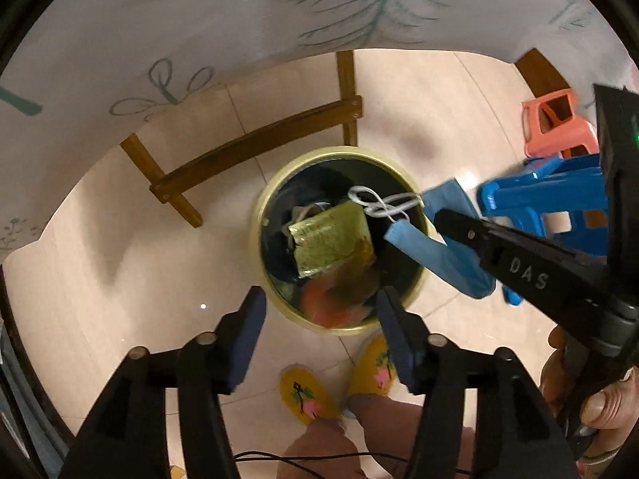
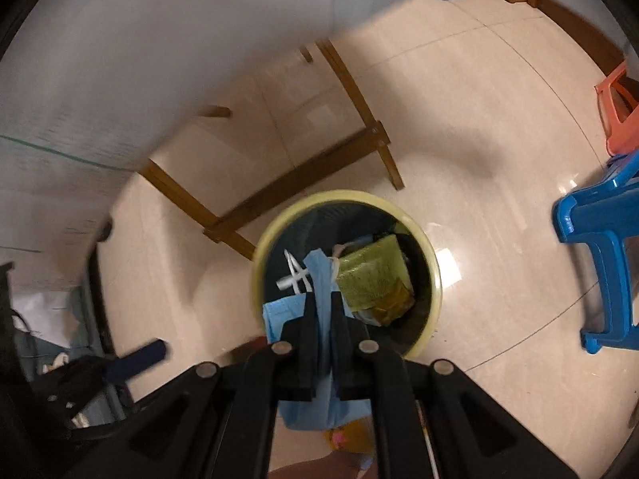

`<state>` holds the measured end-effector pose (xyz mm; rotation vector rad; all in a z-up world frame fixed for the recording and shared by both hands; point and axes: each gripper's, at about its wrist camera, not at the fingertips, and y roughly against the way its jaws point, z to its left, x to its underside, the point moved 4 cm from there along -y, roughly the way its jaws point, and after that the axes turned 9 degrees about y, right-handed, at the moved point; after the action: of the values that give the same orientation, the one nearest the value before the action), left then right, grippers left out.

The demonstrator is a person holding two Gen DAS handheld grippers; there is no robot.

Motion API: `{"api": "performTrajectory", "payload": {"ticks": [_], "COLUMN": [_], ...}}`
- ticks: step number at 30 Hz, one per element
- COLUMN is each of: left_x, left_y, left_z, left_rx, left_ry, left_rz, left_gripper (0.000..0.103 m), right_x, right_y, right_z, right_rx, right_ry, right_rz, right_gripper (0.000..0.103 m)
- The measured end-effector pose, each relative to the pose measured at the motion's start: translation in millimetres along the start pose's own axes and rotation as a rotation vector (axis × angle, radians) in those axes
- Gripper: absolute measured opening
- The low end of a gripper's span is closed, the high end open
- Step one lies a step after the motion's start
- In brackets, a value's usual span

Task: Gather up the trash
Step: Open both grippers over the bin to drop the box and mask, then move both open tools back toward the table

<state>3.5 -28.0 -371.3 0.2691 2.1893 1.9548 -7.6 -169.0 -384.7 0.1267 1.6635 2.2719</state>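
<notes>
A round bin with a yellow rim (image 1: 255,235) (image 2: 435,279) stands on the tiled floor right below both grippers. A green-gold foil wrapper (image 1: 333,239) (image 2: 371,275) lies on top of the trash inside, with something orange (image 1: 315,311) under it. My left gripper (image 1: 319,295) is open over the bin's near rim, nothing between its blue pads. My right gripper (image 2: 323,299) (image 1: 439,215) is shut on a blue face mask (image 2: 319,271) (image 1: 431,255), holding it over the bin's opening. The mask's white ear loops (image 1: 379,203) dangle above the wrapper.
A wooden table frame (image 1: 255,143) (image 2: 295,183) stands just behind the bin under a pale printed tablecloth (image 1: 199,20). A blue stool (image 1: 551,195) (image 2: 599,263) and an orange stool (image 1: 559,123) are at the right. The person's feet in yellow slippers (image 1: 303,395) and a black cable (image 1: 319,459) are near.
</notes>
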Motion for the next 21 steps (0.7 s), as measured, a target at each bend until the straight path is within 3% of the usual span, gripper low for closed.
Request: {"api": "performTrajectory", "payload": {"ticks": [6, 12, 21], "left_x": [0, 7, 18], "left_y": [4, 32, 130], "left_z": [15, 12, 2], "left_rx": [-0.023, -0.032, -0.021], "left_ry": [0.036, 0.049, 0.039], "left_rz": [-0.006, -0.033, -0.128], "left_gripper": [0.068, 0.072, 0.083], "right_x": [2, 0, 1], "right_y": [-6, 16, 102], "right_z": [1, 13, 41], "right_rx": [-0.002, -0.001, 0.0], "right_ry": [0.006, 0.035, 0.077], "right_rz": [0.014, -0.002, -0.065], "right_gripper": [0.029, 0.03, 0.03]}}
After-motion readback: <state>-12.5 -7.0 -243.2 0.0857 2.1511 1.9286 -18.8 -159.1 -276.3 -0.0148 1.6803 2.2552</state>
